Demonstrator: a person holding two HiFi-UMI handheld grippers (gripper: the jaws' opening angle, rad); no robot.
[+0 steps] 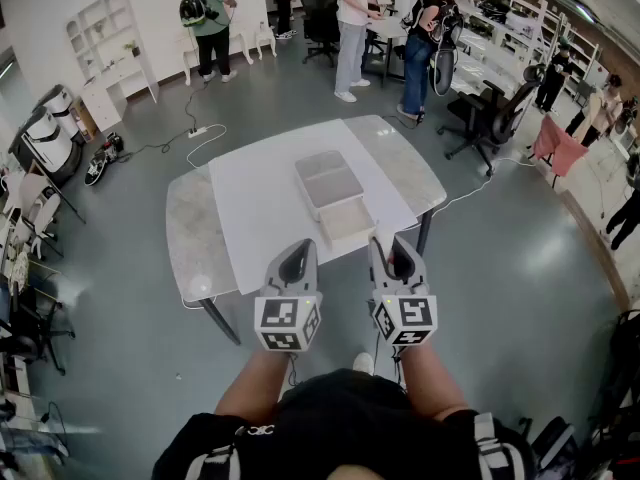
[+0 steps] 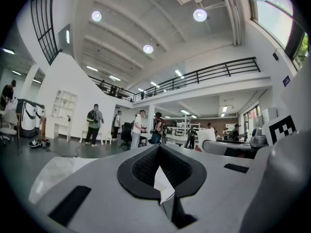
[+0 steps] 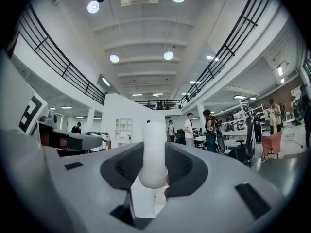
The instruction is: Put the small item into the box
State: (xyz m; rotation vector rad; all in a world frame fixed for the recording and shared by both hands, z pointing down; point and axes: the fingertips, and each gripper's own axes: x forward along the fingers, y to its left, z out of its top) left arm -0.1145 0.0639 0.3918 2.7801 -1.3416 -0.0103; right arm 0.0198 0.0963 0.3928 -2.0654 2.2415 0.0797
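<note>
On the left of the grey table [image 1: 195, 238], which carries a white sheet [image 1: 255, 203], the left gripper [image 1: 297, 255] hovers over the sheet's near edge. In the left gripper view its jaws stand drawn together at the tips with nothing between them; only a sliver of the white sheet shows through the hollow behind the pads. Farther across the sheet, and between the lines of the two grippers, lies the clear box [image 1: 330, 180], open and empty. A paler shallow piece [image 1: 348, 222] lies against its near end; whether it is a lid or a second tray is not clear. To the right, the right gripper [image 1: 395, 253] is held beside the left one, its tips just short of that paler piece. Its jaws are partly apart and clamped on the small item [image 3: 154, 152], a white rounded cylinder that stands upright between the pads and rises above them. The item is thus on the near side of the box, not in it. People stand well beyond the table's far side.
</note>
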